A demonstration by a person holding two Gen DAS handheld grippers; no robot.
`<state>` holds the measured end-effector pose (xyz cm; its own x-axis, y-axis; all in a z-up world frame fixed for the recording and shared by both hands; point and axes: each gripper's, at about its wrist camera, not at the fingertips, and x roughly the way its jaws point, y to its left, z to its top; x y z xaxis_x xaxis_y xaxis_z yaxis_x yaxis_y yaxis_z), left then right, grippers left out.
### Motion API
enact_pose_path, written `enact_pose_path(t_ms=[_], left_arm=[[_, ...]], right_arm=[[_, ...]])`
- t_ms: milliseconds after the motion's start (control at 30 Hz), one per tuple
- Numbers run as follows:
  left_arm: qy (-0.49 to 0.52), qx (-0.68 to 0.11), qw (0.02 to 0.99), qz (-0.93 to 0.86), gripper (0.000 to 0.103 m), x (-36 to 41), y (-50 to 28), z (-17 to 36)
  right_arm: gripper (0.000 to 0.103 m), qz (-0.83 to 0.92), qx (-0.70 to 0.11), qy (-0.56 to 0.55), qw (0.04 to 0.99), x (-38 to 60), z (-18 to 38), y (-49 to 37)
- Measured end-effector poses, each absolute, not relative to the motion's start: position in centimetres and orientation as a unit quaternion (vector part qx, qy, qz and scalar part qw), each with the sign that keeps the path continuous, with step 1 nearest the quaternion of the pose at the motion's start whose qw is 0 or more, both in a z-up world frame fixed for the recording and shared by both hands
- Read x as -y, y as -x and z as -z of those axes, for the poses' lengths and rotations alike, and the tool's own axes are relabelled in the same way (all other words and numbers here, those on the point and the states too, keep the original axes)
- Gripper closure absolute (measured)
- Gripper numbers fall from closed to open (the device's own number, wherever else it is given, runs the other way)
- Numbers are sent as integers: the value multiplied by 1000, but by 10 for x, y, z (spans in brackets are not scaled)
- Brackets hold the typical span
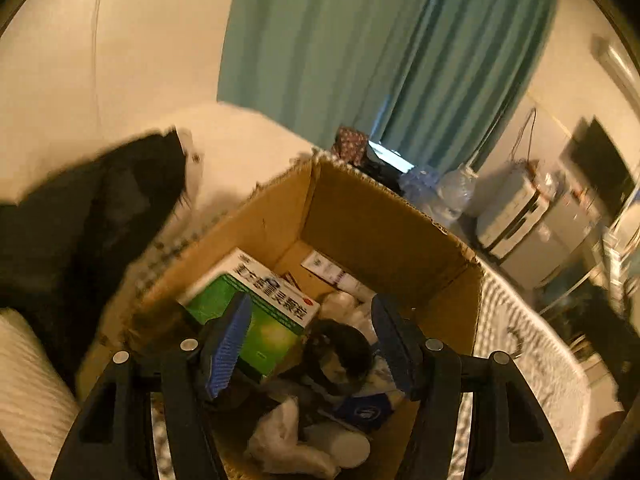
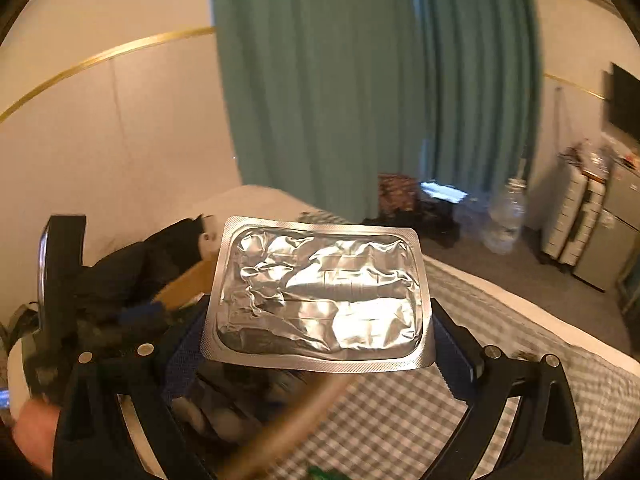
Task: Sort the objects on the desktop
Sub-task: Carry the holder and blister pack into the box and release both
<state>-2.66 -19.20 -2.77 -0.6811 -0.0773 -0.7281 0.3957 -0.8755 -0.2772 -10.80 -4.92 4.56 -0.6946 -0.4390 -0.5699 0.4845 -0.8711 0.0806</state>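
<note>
Teal curtain (image 1: 360, 48) and cream wall behind a checked bed cover (image 1: 520, 340). Left wrist view: left gripper (image 1: 308, 340) hangs wide open and empty above the cardboard box (image 1: 360, 216), which holds a green medicine carton (image 1: 256, 312) against its left wall.

Right wrist view: right gripper (image 2: 320, 344) is clamped on a silver foil pack (image 2: 320, 292), clear of the bedding. Judgement: carry it level over the box's rim and release low.
</note>
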Motion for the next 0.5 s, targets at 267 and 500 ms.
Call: enact_pose_path(t_ms=[267, 500], left_arm=[[-387, -191, 175, 885, 10, 191, 38, 46], [-370, -181, 142, 900, 10, 173, 34, 38]], right_arm=[[3, 915, -86, -332, 215, 101, -24, 131], [2, 937, -13, -293, 193, 28, -46, 103]])
